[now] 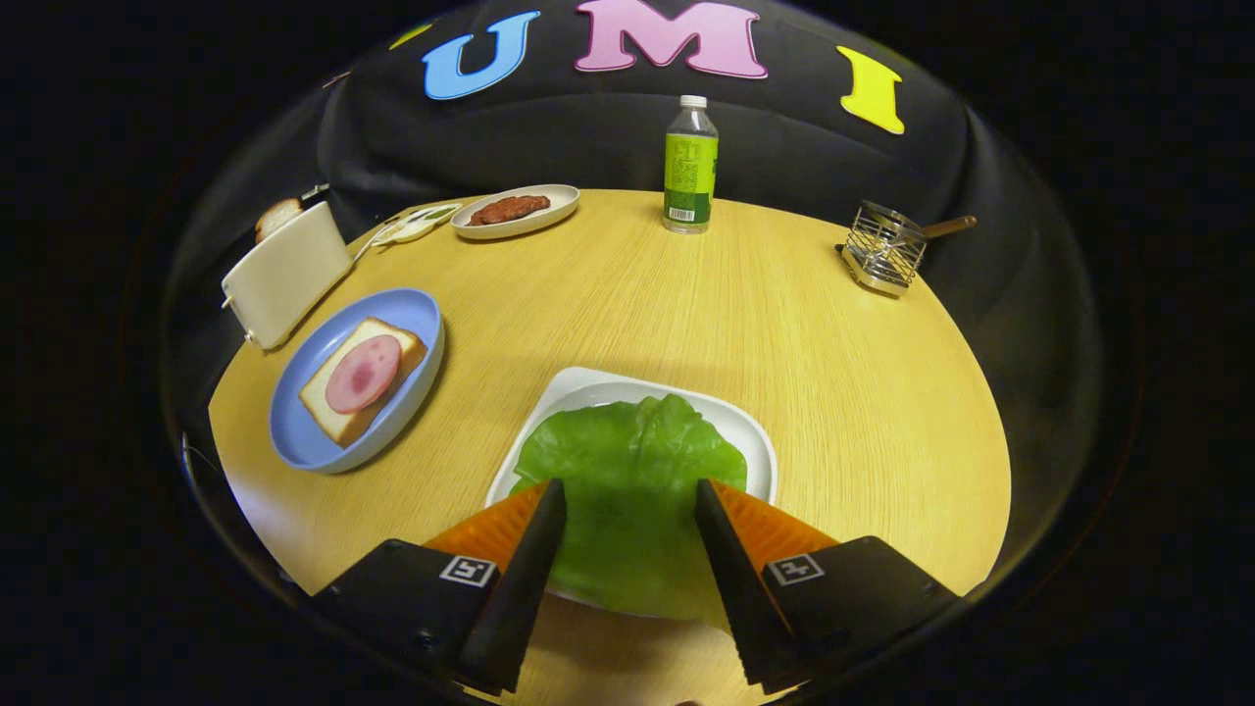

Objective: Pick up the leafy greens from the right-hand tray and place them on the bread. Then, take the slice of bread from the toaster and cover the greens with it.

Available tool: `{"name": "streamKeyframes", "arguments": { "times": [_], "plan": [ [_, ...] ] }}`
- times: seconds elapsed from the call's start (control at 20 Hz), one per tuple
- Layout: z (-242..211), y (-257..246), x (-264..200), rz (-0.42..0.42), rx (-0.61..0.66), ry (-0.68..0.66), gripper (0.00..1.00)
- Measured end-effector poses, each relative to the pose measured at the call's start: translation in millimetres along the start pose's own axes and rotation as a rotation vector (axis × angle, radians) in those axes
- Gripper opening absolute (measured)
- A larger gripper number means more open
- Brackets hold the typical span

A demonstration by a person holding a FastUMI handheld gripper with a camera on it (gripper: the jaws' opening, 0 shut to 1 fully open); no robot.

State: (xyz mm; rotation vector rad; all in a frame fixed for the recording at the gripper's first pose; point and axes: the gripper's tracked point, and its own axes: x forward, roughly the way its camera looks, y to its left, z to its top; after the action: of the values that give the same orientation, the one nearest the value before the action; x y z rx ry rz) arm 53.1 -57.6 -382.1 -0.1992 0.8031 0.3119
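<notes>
— Where do the leafy greens [630, 495] lie?
— On the tray [598, 384], which sits on the table [784, 333]. The gripper [630, 490] hangs over them, its fingers [537, 534] spread apart with the greens between the tips.
— And the bread [333, 412]?
— On a plate [412, 312] to the left of the tray, with a round of ham [363, 373] on top.
— The toaster [284, 275]?
— Just behind that plate, at the table's left edge, with a slice [277, 216] standing in its slot.
— Farther back?
— A dish [559, 201] with a meat patty [508, 209] on it, a smaller tray [417, 227] just left of it. A bottle [690, 167] stands upright at the far edge, and a wire rack [885, 247] sits well to the right of it.
</notes>
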Motion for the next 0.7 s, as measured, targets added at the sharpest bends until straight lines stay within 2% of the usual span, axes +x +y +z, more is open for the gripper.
{"name": "streamKeyframes", "arguments": {
  "times": [0.1,0.15,0.25,0.35,0.4,0.5,0.7],
  "plan": [
    [-0.2,4.3,-0.1,0.018,-0.021,0.011,0.83],
    [-0.4,4.5,-1.3,0.020,-0.026,0.015,0.68],
    [0.1,2.6,-1.3,0.021,-0.024,0.025,0.65],
    [0.5,2.7,-1.1,0.023,-0.011,0.030,0.29],
    [0.4,1.3,-1.6,0.019,-0.017,0.040,0.30],
    [-0.5,-1.9,-1.1,0.014,-0.002,0.051,0.12],
    [5.2,-1.3,-5.2,0.045,0.031,0.074,0.07]
  ]
}}
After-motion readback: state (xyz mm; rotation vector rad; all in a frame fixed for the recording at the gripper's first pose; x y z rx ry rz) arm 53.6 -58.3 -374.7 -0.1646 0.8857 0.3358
